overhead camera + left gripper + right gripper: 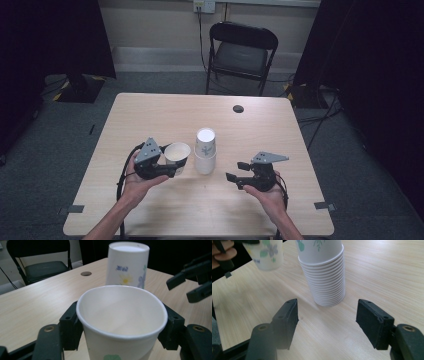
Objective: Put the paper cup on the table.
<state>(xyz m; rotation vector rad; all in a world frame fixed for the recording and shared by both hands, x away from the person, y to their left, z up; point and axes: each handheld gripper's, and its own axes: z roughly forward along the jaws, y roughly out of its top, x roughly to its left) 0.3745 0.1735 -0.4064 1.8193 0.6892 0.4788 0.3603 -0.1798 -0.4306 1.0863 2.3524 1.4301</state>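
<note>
Leftmost, the left gripper [172, 167] has its jaws clamped on the sides of a single paper cup [122, 322], mouth up, lifted off the table [150, 120]. Just beyond those jaws stands the upside-down stack of paper cups [205, 150]. Further right, the right gripper [327, 322] has its jaws apart and empty, the stack just ahead of them.

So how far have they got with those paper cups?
One paper cup is already off the upside-down stack of cups and gripped upright in the left hand-held gripper, above the table. The right hand-held gripper is open, empty, facing the stack. The many nested cups are probably still to separate.
</note>
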